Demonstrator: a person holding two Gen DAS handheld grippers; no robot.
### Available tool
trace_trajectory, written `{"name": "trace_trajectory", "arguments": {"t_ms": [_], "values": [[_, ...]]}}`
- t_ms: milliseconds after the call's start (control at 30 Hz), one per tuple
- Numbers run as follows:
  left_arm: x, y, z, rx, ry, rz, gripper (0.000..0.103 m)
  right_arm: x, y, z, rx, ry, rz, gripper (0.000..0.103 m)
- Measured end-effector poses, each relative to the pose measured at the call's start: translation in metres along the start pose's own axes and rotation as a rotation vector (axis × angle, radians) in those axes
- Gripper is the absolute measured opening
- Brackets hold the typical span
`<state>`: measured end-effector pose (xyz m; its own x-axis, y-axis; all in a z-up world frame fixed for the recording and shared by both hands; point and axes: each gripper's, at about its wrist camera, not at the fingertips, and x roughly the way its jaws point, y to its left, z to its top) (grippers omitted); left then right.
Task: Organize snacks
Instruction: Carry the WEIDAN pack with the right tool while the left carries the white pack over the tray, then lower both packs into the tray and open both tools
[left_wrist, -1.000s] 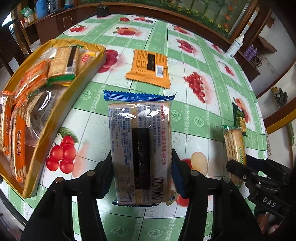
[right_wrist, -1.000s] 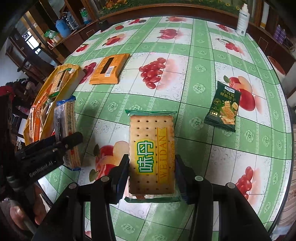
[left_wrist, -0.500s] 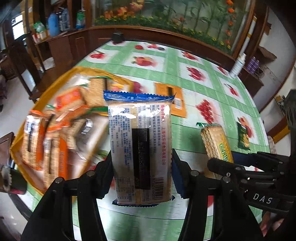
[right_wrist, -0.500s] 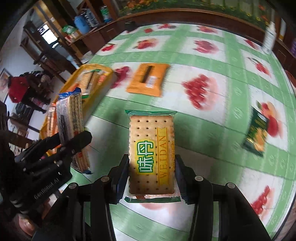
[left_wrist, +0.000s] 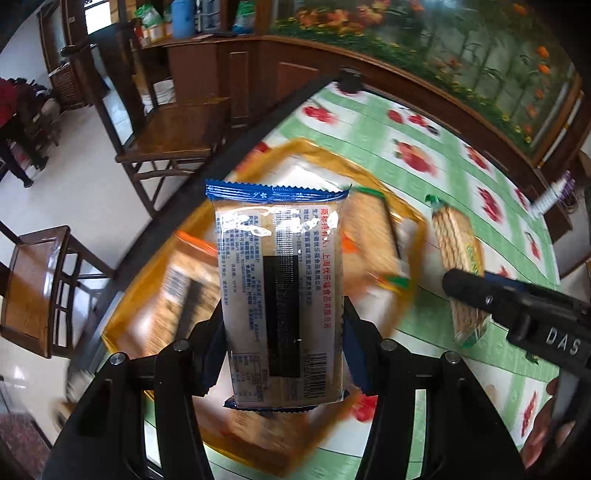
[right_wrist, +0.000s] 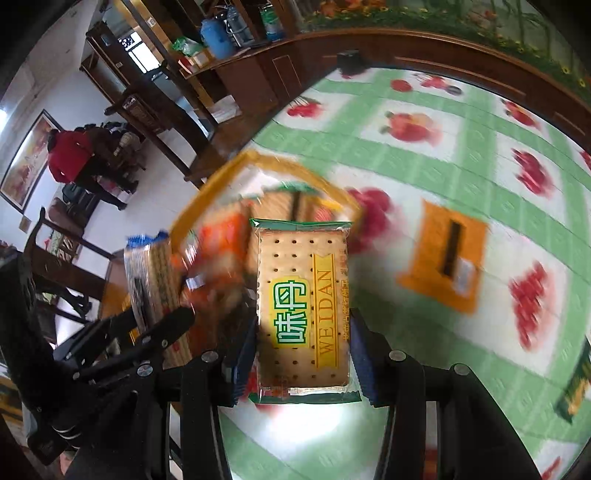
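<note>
1. the left gripper is clenched on a blue-edged clear-wrapped cracker packet, back label up, held above the yellow tray of wrapped snacks near the table's edge.
2. the right gripper grasps a green-edged packet of pale dotted crackers, just over the tray's nearer rim.
3. step in hand, by my reading: carrying both packets to the tray.
4. next move calls for lowering each into a free gap, then letting go.
5. an orange flat packet lies on the green fruit-print tablecloth, well apart.

Wooden chairs beside the fruit-patterned tablecloth.
</note>
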<state>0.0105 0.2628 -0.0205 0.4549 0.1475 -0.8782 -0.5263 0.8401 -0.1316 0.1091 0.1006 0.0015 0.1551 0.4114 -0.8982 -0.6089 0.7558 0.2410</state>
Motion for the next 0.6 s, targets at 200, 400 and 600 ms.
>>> {"name": "trace_trajectory", "arguments": {"t_ms": [200, 400, 600], "values": [[0.01, 0.024, 0.019, -0.046, 0.01, 0.019, 0.054, 0.029, 0.027, 0.04, -0.007, 0.006, 0.025, 0.048], [0.02, 0.032, 0.024, -0.063, 0.04, 0.022, 0.054, 0.051, 0.047, 0.048, -0.023, 0.045, 0.07, 0.048], [0.02, 0.034, 0.028, -0.071, 0.053, 0.019, 0.054, 0.066, 0.05, 0.063, -0.01, 0.063, 0.043, 0.05]]}}
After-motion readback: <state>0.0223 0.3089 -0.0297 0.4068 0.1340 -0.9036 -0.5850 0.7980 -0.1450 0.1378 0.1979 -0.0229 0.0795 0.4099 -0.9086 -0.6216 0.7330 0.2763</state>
